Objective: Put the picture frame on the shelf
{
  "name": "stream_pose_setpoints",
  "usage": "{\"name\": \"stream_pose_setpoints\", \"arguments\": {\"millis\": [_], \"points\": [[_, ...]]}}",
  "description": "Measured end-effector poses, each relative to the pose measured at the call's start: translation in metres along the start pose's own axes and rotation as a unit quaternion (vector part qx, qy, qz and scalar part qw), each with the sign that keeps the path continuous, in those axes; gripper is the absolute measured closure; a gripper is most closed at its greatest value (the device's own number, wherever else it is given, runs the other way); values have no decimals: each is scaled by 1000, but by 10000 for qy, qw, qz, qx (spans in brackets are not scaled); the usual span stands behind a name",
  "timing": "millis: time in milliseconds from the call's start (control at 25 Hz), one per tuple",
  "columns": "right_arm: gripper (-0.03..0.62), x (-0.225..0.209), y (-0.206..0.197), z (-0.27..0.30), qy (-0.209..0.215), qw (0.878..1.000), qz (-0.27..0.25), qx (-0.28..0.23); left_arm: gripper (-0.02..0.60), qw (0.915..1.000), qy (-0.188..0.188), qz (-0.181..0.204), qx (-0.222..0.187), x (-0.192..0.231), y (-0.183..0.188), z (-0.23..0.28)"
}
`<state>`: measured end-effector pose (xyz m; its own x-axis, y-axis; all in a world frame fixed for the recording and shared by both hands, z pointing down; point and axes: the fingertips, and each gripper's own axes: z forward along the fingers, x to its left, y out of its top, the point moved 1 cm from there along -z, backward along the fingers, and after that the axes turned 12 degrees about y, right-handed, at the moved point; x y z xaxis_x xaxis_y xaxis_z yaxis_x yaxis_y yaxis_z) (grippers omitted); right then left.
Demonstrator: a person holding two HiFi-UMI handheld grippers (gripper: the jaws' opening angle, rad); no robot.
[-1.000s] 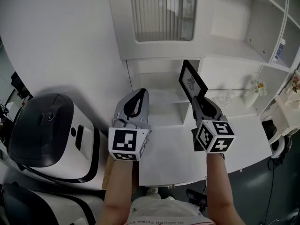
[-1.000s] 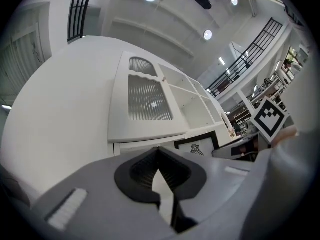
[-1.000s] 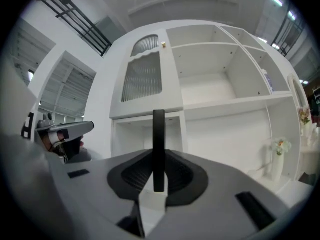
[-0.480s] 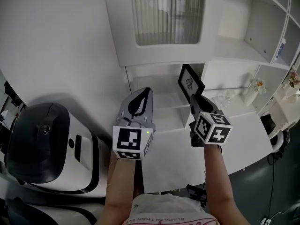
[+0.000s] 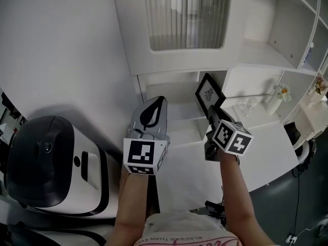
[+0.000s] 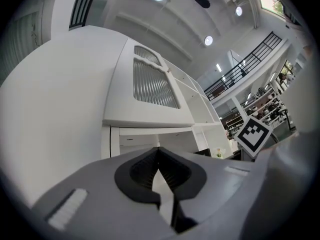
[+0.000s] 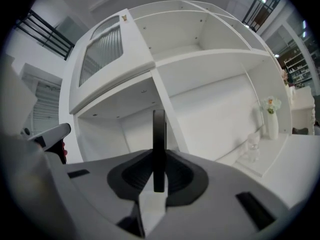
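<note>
The black picture frame [image 5: 209, 94] is up in the air, tilted, its lower edge clamped in the right gripper [image 5: 212, 115]. It hangs right in front of the open lower compartment of the white shelf [image 5: 177, 121] and is not set down on any board. In the right gripper view the frame [image 7: 159, 144] stands edge-on, pinched between the two pads. The left gripper [image 5: 151, 113] hovers just beside it on the left, jaws closed tip to tip with nothing in them. Above sits a cabinet door with ribbed glass [image 5: 184, 14]. Off to the right, a small vase of flowers [image 5: 277, 97] stands in another compartment. Down at the left is a black-and-white machine [image 5: 51, 160].
</note>
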<state>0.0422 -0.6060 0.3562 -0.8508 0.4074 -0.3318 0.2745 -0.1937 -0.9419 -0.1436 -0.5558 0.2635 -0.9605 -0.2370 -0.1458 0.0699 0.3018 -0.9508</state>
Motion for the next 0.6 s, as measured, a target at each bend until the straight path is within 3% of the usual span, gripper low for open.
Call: {"name": "stream_pose_setpoints", "arguments": {"millis": [600], "points": [[517,-15,-25,19,-243,9997,13,-35,572,9998,130,-128,77,12,-11,-3]]}}
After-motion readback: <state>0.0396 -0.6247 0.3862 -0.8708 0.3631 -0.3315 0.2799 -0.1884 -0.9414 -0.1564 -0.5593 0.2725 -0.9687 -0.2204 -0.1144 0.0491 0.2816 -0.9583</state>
